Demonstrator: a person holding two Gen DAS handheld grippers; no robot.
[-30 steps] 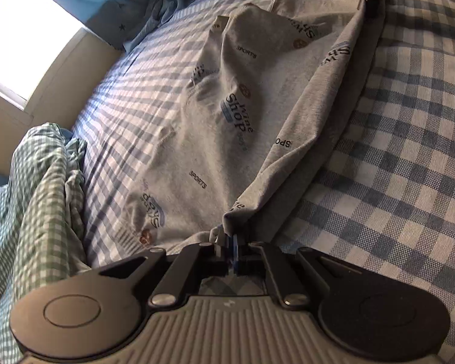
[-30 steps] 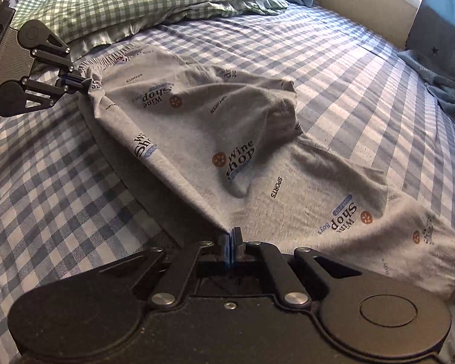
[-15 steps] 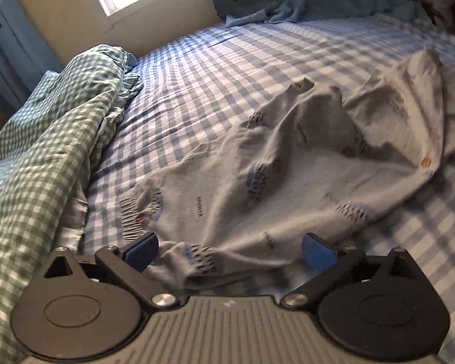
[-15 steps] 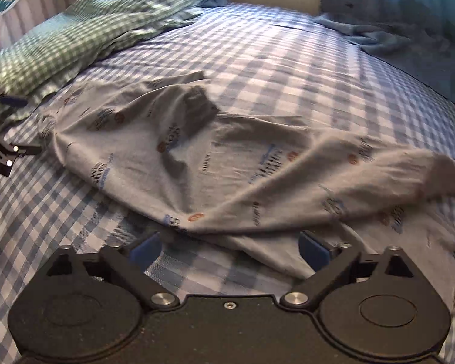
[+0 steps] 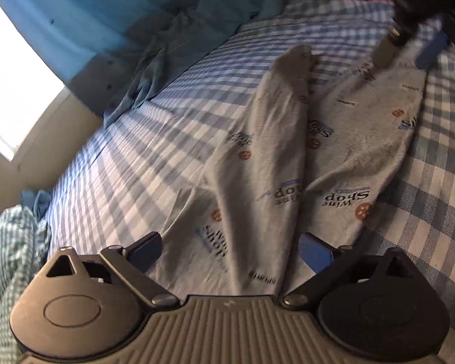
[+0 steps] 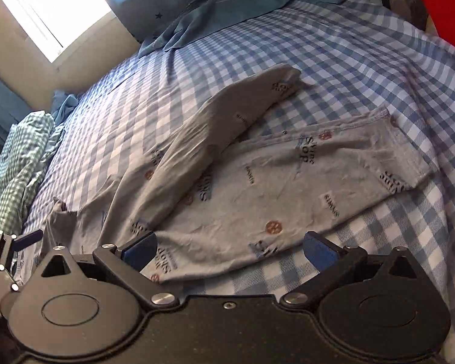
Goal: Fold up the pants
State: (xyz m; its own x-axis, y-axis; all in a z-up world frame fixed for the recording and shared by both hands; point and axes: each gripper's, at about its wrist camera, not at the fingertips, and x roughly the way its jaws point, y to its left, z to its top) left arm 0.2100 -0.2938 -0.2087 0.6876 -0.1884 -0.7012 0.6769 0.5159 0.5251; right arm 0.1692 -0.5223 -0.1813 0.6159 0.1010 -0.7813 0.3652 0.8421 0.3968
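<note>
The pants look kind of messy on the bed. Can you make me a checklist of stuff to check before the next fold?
1. Left tool open and free of cloth: ok.
2. Right tool open and free of cloth: ok.
3. Pants fully on the bed: ok.
4. Both legs lined up: not ok; the upper leg lies diagonally, its end splayed away from the lower leg.
5. Cloth flat: not ok; a raised ridge runs along the upper leg.
6. Waistband flat: cannot tell; it is bunched near the left tool and partly hidden.

The grey pants (image 5: 342, 157) carry the printed words "Wine Shop" many times; the small words are too blurred to read.
</note>
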